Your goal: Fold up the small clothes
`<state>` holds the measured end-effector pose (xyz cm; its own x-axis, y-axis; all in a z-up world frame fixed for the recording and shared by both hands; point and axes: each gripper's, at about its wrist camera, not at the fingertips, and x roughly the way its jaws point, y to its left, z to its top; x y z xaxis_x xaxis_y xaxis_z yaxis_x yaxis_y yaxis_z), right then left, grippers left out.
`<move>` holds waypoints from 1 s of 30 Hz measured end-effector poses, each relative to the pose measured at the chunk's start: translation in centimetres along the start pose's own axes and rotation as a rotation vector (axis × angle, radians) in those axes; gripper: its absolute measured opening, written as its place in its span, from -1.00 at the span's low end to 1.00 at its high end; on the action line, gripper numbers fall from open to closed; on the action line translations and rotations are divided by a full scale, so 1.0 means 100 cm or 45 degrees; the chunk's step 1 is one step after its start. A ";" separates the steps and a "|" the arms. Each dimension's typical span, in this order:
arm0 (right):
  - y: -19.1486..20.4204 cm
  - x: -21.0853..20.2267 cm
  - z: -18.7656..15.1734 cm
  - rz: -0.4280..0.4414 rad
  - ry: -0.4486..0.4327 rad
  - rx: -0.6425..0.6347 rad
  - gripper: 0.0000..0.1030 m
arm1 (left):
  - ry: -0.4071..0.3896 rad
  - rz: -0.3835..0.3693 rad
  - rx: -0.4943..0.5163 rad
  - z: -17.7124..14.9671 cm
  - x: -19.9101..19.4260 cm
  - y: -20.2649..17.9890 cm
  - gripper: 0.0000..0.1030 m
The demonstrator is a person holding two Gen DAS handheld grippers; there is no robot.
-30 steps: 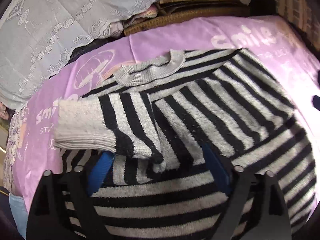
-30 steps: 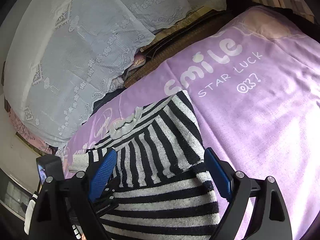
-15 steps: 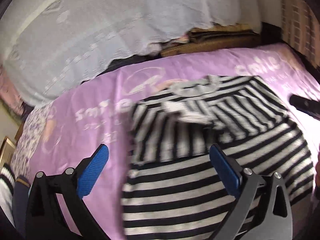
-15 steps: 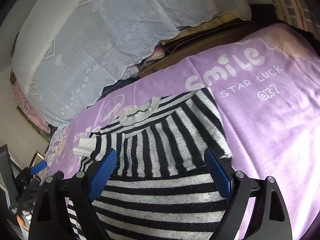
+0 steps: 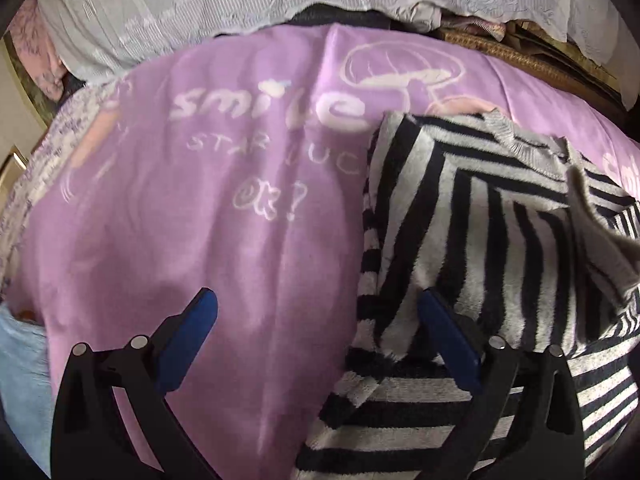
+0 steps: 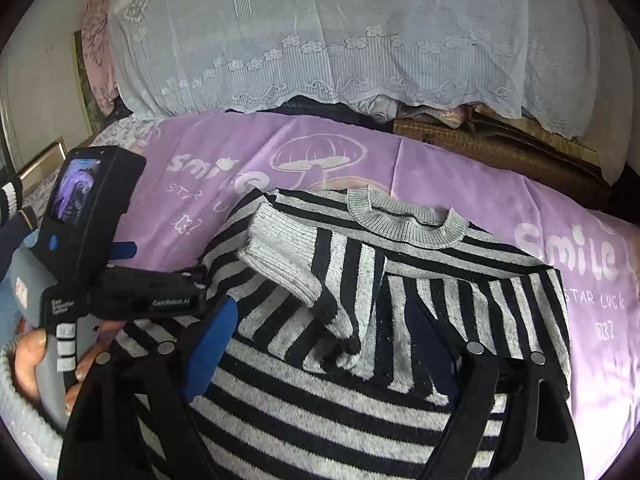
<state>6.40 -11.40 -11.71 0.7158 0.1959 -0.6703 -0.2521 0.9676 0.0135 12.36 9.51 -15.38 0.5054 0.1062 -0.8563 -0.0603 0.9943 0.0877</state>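
purple blanket (image 6: 460, 184), lace cover (image 6: 320, 32)

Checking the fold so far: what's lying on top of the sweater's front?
A striped sleeve with its grey cuff lies folded across the sweater. What is beneath it is hidden.

The purple blanket (image 6: 460, 184) carries white print. In the right wrist view "smile" stands at its left, beside a mushroom drawing, with "STAR" and part of "LUCK" under it; at its right stands "smile" again, then "STAR LUCK" and "OK?" below. In the left wrist view the blanket (image 5: 160, 240) shows "smile", "STAR LUCK" and "OK?", somewhat blurred. The left gripper (image 6: 120, 250), seen from the right wrist view, bears "GenRobot.AI" in white on its black body; a smaller label beside that is too small to read.
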 end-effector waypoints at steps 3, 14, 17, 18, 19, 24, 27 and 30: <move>0.000 0.027 0.005 -0.018 0.056 0.012 -0.26 | 0.009 -0.067 -0.026 -0.005 0.008 0.004 0.92; -0.169 0.010 -0.074 -0.023 0.085 0.798 -0.42 | -0.016 -0.055 -0.024 -0.010 0.000 0.004 0.92; -0.170 -0.022 -0.070 -0.097 -0.023 0.770 -0.36 | -0.111 -0.008 0.008 -0.007 -0.031 -0.003 0.91; -0.165 -0.025 -0.066 -0.070 -0.043 0.736 -0.36 | -0.144 -0.019 0.030 -0.004 -0.041 -0.009 0.91; -0.159 -0.027 -0.059 -0.029 -0.049 0.703 -0.35 | -0.168 -0.033 0.061 -0.001 -0.051 -0.017 0.91; -0.119 0.003 -0.019 0.185 -0.007 0.599 -0.35 | -0.188 -0.038 0.169 0.025 -0.058 -0.064 0.91; -0.107 0.034 -0.011 0.221 0.061 0.591 -0.34 | -0.096 -0.047 0.162 0.039 -0.027 -0.081 0.91; -0.115 0.063 -0.024 0.206 0.159 0.634 -0.42 | -0.016 0.080 0.143 0.038 0.018 -0.085 0.92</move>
<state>12.28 -21.68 -17.90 0.6030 0.3574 -0.7132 0.0083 0.8912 0.4536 17.05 1.25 -15.70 0.5143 0.1681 -0.8410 0.0042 0.9801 0.1984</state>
